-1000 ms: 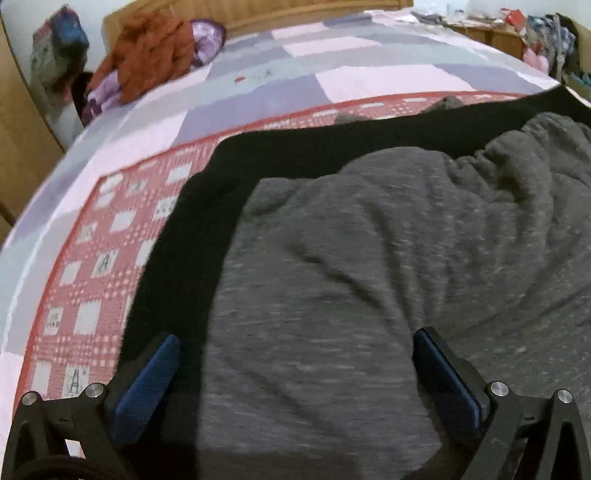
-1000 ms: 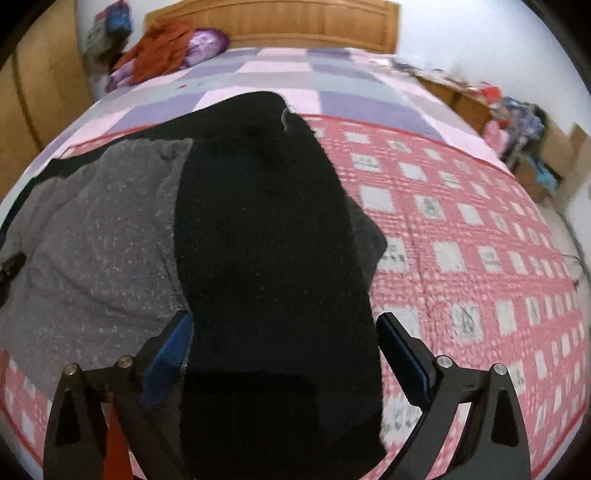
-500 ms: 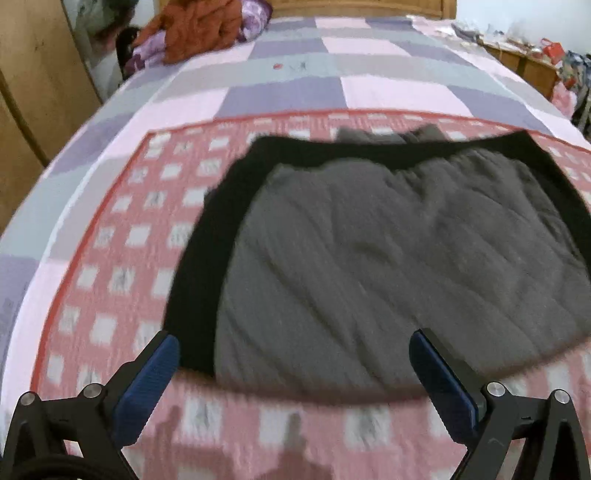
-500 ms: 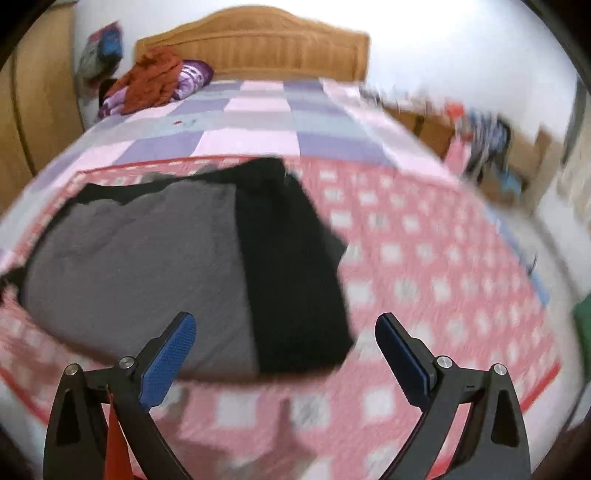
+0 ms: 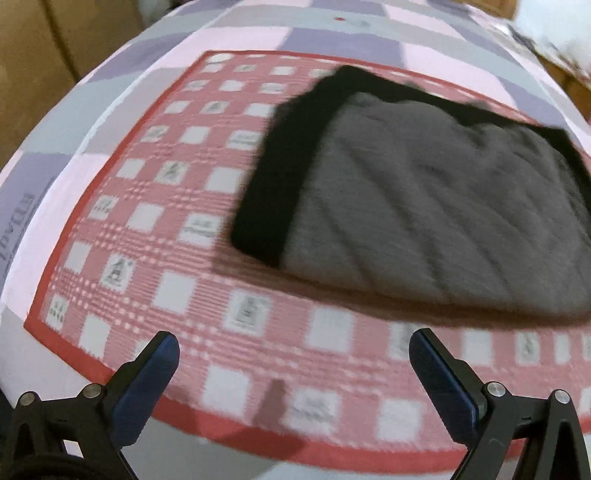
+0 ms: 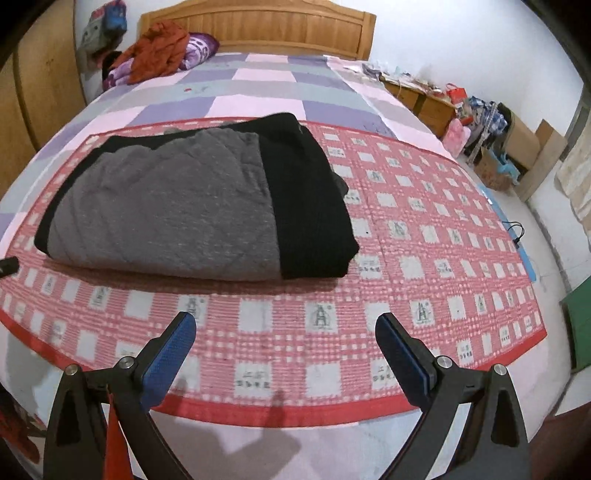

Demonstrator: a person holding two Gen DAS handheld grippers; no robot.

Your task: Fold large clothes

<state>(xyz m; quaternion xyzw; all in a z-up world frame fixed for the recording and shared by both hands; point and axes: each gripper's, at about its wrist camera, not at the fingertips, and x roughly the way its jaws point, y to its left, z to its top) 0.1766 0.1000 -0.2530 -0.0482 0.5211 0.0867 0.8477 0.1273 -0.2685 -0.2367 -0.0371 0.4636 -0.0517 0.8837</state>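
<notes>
Bare blanket [image 6: 280,332] before folded garment [image 6: 177,210]; clothes pile [image 6: 159,51] at headboard

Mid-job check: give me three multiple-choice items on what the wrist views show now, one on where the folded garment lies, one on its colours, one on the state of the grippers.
1. Where does the folded grey and black padded garment lie?
A. on the red and white checked blanket
B. on the floor
C. against the wooden headboard

2. Which colours show on the garment?
A. orange and purple
B. grey and black
C. green and white

3. How are the left gripper and the right gripper?
A. both shut on cloth
B. one open, one shut
C. both open, holding nothing

Answers: 1 A, checked cloth shows round it on every side; 2 B, a grey panel with black edges; 3 C, the blue pads stand wide apart over bare blanket.
</notes>
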